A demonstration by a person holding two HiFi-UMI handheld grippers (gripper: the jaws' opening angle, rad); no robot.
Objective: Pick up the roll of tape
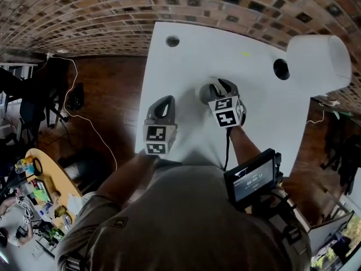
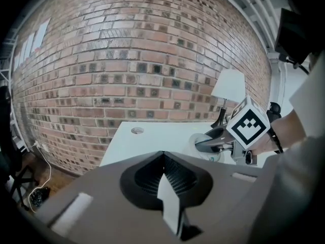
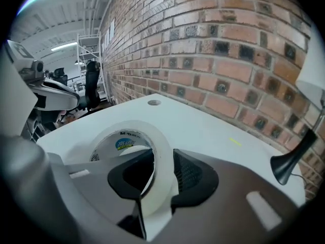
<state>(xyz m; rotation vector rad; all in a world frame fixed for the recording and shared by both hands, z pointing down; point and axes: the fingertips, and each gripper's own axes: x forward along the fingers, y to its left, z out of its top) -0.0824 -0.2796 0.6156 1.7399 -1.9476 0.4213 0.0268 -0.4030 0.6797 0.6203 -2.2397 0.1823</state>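
The roll of tape (image 3: pixel 158 149), white with a blue label inside its core, lies flat on the white table (image 1: pixel 186 61). My right gripper (image 3: pixel 160 173) reaches down over it, one jaw inside the core and the other outside. The roll's wall is pinched between the pads. In the head view the roll (image 1: pixel 205 93) shows only as a grey curve under the right gripper (image 1: pixel 223 87). My left gripper (image 1: pixel 163 102) hovers to the left near the table's front edge, jaws together and holding nothing. The left gripper view shows the roll (image 2: pixel 204 147) under the right gripper (image 2: pixel 212 142).
A white desk lamp (image 1: pixel 318 61) on a black base (image 1: pixel 281 68) stands at the table's far right. A round cable hole (image 1: pixel 172 40) sits at the far left corner. A brick wall runs behind the table. Cables lie on the wooden floor at left (image 1: pixel 90 126).
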